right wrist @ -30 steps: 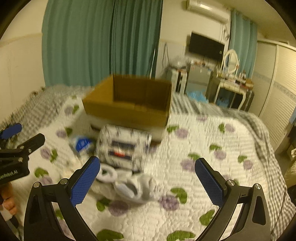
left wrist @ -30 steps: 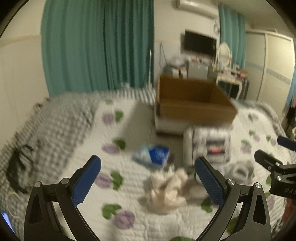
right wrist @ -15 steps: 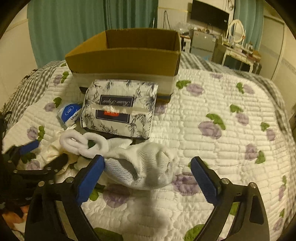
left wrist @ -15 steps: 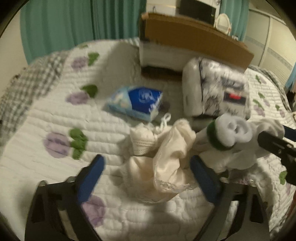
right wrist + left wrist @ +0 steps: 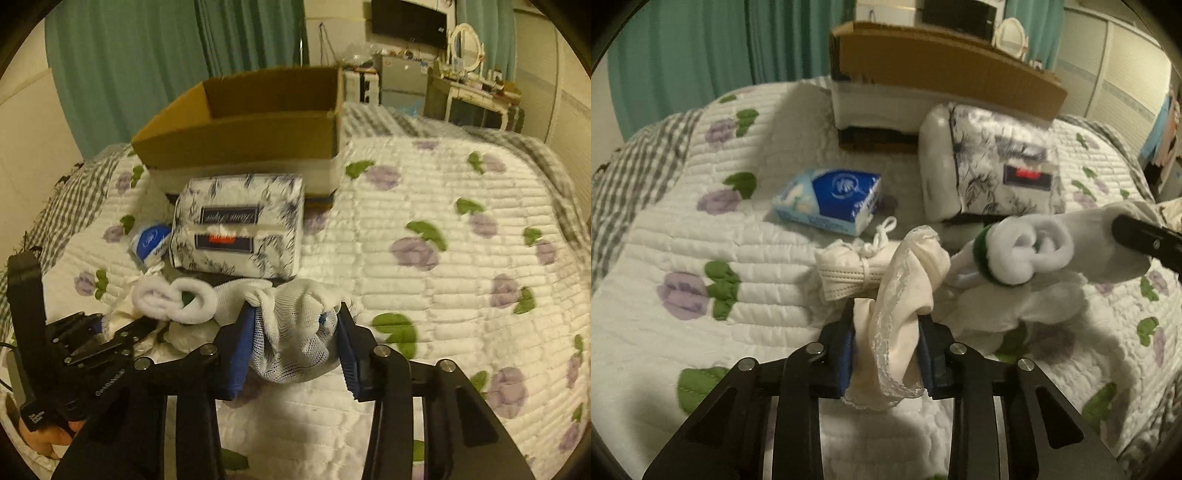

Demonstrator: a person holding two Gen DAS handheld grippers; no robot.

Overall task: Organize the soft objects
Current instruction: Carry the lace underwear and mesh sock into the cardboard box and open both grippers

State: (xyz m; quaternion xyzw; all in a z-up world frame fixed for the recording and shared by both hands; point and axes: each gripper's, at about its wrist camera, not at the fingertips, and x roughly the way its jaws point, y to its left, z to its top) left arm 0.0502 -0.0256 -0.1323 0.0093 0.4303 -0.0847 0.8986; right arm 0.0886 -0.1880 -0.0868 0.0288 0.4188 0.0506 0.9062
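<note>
At six o'clock, both your grippers just clamped shut: left gripper point(image 5: 886, 354) pinching the cream lace-trimmed cloth point(image 5: 905, 295), right gripper point(image 5: 295, 350) squeezing the white mesh bag point(image 5: 295, 325), ready for the brown cardboard box point(image 5: 240, 144).

This is a bedroom in a home. The things lie on a bed point(image 5: 461, 206) spread with a white quilt printed with purple flowers and green leaves over a grey checked blanket point(image 5: 631, 173), and teal curtains point(image 5: 147, 55) hang full length behind it. Against the far wall stand a cluttered white dressing table point(image 5: 476, 96) with an oval mirror point(image 5: 466, 46), a wall-mounted television point(image 5: 408, 22) and pale wardrobe doors point(image 5: 1123, 70), all ordinary household furniture.
</note>
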